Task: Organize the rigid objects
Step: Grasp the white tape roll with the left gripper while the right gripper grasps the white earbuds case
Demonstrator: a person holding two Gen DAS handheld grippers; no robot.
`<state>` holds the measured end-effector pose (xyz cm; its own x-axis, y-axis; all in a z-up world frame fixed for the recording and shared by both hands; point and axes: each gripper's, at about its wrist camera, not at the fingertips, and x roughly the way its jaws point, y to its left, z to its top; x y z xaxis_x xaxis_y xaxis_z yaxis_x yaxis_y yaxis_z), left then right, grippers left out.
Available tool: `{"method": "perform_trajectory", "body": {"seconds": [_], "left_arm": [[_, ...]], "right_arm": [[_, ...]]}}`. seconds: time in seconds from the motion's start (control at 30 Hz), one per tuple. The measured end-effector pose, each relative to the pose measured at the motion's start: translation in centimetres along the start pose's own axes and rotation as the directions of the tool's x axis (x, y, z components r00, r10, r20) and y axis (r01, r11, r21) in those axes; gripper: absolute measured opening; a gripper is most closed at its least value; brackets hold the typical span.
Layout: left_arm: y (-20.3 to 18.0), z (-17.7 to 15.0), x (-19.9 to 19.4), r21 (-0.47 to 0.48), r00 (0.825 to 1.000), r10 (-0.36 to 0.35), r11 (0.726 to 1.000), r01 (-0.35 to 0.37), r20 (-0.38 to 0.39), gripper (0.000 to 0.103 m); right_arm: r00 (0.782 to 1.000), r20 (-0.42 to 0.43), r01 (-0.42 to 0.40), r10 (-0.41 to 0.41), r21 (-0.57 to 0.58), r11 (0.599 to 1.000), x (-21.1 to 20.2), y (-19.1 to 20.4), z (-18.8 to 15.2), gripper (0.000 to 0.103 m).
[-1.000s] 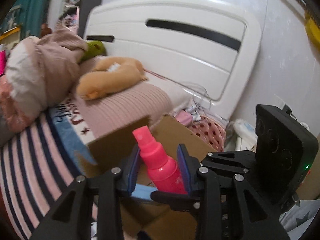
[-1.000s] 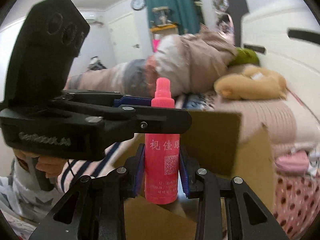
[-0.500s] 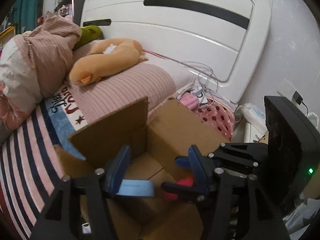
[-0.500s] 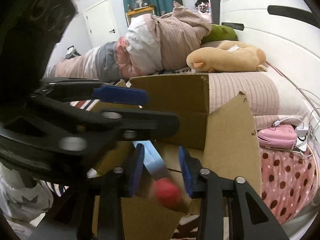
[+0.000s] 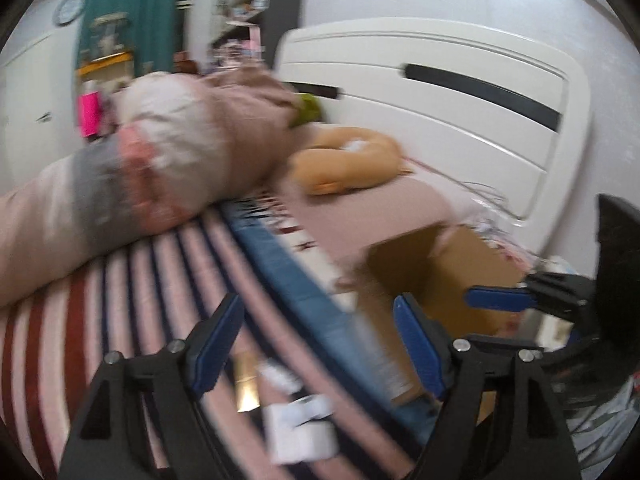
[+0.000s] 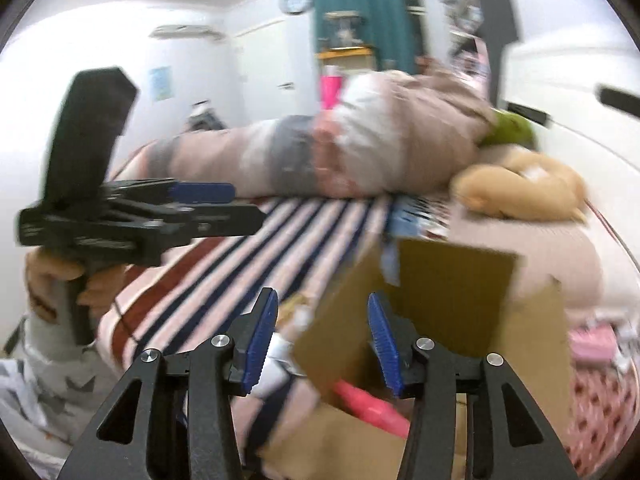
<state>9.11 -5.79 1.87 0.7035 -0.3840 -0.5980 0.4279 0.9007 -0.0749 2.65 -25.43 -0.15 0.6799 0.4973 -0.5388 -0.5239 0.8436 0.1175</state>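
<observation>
The pink spray bottle [image 6: 370, 408] lies on its side inside the open cardboard box [image 6: 452, 280], just below my right gripper [image 6: 322, 340], which is open and empty above the box's near left corner. My left gripper [image 5: 316, 344] is open and empty over the striped bedspread [image 5: 168, 280], with the box [image 5: 440, 276] to its right. Small white and gold items [image 5: 296, 424], blurred, lie on the bed below its fingers. The right gripper also shows at the right edge of the left wrist view [image 5: 500, 300], and the left one in the right wrist view [image 6: 200, 196].
A rolled quilt [image 5: 152, 168], a tan plush toy [image 5: 348, 164] and a pink pillow lie at the bed's head by the white headboard [image 5: 460, 112]. A pink dotted basket [image 6: 596, 396] stands right of the box.
The pink bottle left both grippers and dropped into the box. Both grippers opened wider; the left one swung left away from the box over the bed.
</observation>
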Motion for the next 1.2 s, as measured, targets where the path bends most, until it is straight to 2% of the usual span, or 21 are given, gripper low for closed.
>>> {"method": "perform_trajectory", "body": {"seconds": [0.17,0.3,0.5,0.53,0.63,0.77,0.87,0.9,1.07,1.13,1.17,1.2], "left_arm": [[5.5,-4.3,-2.2,-0.074,0.998,0.064,0.995,-0.065,-0.018,0.075],[8.7,-9.1,-2.1,-0.134,0.994,0.075,0.987,-0.085,-0.076,0.075],[9.7,-17.0,0.5,-0.196,0.987,-0.039,0.981,0.007,-0.156,0.075],[9.5,-18.1,1.2,-0.201,0.984,-0.068,0.979,0.034,-0.165,0.075],[8.7,-20.6,2.6,-0.214,0.973,-0.134,0.972,0.093,-0.187,0.075],[7.6,-22.3,4.0,-0.212,0.964,-0.168,0.969,0.123,-0.205,0.075],[6.8,-22.9,4.9,-0.210,0.968,-0.144,0.973,0.100,-0.206,0.075],[6.8,-22.9,4.9,-0.211,0.970,-0.135,0.973,0.092,-0.201,0.072],[7.3,-23.3,4.7,-0.218,0.978,-0.085,0.975,0.042,-0.188,0.043],[8.3,-23.3,4.7,-0.251,0.978,-0.106,0.966,0.058,-0.180,0.040],[8.6,-23.3,4.7,-0.263,0.978,-0.113,0.963,0.064,-0.174,0.040],[8.8,-23.3,4.6,-0.272,0.979,-0.115,0.960,0.065,-0.171,0.040]], "right_arm": [[0.988,-0.083,-0.134,0.128,-0.065,0.989,3.7,5.1,0.9,0.043],[0.973,-0.176,-0.163,0.148,-0.075,0.984,7.6,8.6,-0.7,0.043],[0.946,-0.311,-0.115,0.093,-0.051,0.992,12.4,10.4,-5.5,0.047],[0.942,-0.326,-0.092,0.076,-0.034,0.995,13.1,10.2,-6.2,0.051],[0.938,-0.347,0.008,-0.001,0.018,1.000,14.6,8.9,-8.5,0.052],[0.931,-0.358,0.095,-0.072,0.048,0.994,16.2,7.2,-10.7,0.053],[0.929,-0.359,0.126,-0.090,0.078,0.989,17.0,6.4,-11.7,0.060],[0.933,-0.352,0.123,-0.077,0.110,0.986,17.3,6.0,-12.0,0.062],[0.951,-0.308,0.094,-0.029,0.200,0.975,17.9,5.5,-12.2,0.066],[0.956,-0.291,0.089,-0.024,0.213,0.973,17.8,5.7,-12.4,0.061],[0.958,-0.287,0.084,-0.020,0.210,0.974,17.6,5.7,-12.4,0.047],[0.960,-0.280,0.072,-0.013,0.204,0.976,17.5,5.9,-12.4,0.040]]}}
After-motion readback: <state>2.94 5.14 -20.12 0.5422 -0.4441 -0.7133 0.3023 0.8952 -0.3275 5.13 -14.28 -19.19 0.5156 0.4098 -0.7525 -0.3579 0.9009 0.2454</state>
